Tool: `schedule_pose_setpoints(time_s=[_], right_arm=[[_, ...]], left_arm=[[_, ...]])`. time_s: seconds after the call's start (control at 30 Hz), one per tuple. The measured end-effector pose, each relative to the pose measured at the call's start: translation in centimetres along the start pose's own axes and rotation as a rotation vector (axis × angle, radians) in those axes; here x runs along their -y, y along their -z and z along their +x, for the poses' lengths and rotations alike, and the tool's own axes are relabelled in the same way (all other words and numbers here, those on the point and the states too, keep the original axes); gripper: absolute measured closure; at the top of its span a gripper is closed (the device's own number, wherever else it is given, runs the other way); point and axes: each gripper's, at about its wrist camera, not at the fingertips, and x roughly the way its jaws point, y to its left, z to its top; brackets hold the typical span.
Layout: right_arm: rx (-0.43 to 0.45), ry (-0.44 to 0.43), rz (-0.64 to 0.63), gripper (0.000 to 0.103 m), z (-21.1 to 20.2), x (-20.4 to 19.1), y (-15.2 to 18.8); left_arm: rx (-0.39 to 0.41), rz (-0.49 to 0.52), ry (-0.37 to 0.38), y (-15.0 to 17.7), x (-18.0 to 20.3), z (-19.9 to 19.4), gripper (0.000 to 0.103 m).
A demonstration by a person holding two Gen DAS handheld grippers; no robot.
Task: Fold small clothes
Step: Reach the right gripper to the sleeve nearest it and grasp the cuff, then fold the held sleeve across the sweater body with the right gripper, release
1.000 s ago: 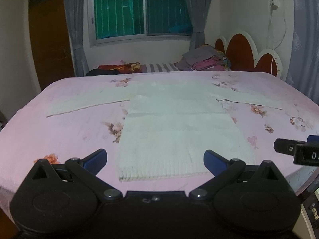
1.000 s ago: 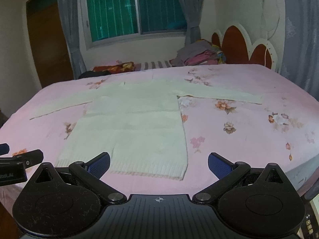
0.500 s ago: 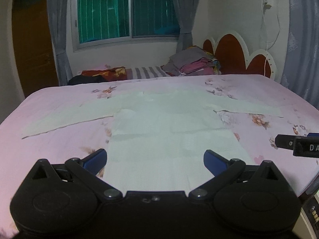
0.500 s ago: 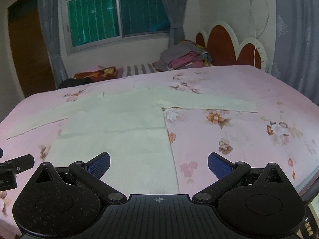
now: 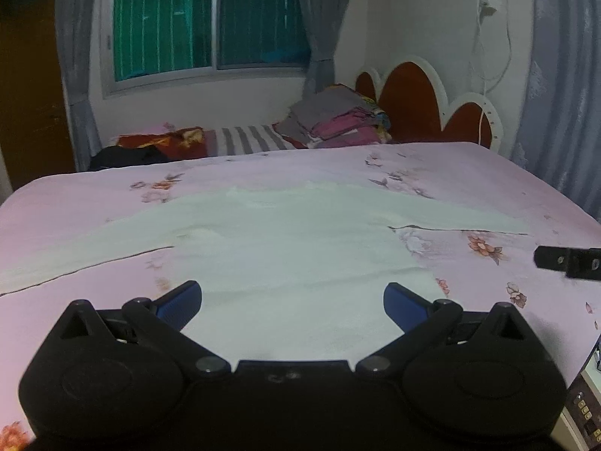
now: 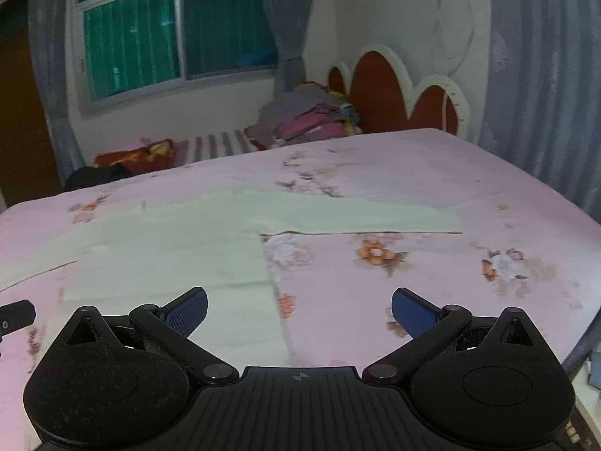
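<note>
One sweater (image 5: 293, 240), one bed (image 5: 469, 173), one clothes pile (image 5: 338, 124), two tools (image 5: 292, 300).

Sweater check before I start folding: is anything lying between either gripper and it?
Nothing visible. The white sweater lies flat on the pink bedsheet; left gripper and right gripper are both open just over it.
</note>
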Motion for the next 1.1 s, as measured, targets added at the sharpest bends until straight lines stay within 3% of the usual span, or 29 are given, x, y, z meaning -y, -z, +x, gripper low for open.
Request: schedule_pose_setpoints(time_s=[0.13, 0.37, 0.57, 0.6, 0.63, 0.67, 0.87, 0.93, 1.1], right_arm=[[-0.004, 0.035, 0.041, 0.0, 1.7, 3.2, -1.2], [0.0, 0.088, 0.117, 0.0, 7.6, 9.9, -4.1], [0.007, 0.068, 0.232, 0.002, 13.6, 16.7, -6.3], [0.009, 0.071, 0.242, 0.012, 14.5, 17.7, -6.6], [-0.002, 0.077, 0.259, 0.05, 15.6, 18.8, -7.0], [-0.018, 0.086, 0.28, 0.06, 16.6, 19.7, -7.2], [-0.098, 0.032, 0.474, 0.061, 22.7, 26.4, -6.9], [-0.123, 0.02, 0.527, 0.069, 24.3, 27.9, -6.5], [-0.158, 0.004, 0.586, 0.071, 26.7, 30.3, -5.6]], left_arm=[[-0.038, -0.021, 0.052, -1.1, 1.5, 2.5, 0.0], [-0.035, 0.039, 0.001, -3.4, 5.2, 7.5, 0.0], [-0.106, 0.01, -0.03, -5.7, 8.4, 13.3, 0.0], [-0.114, 0.007, -0.035, -6.2, 9.1, 14.2, 0.0], [-0.117, 0.004, -0.039, -6.5, 9.6, 14.9, 0.0], [-0.12, 0.003, -0.042, -6.8, 10.1, 15.4, 0.0], [-0.151, 0.011, -0.083, -7.7, 12.0, 18.0, 0.0], [-0.172, 0.013, -0.107, -7.5, 12.1, 18.8, 0.0], [-0.209, 0.001, -0.156, -7.6, 11.8, 19.5, 0.0]])
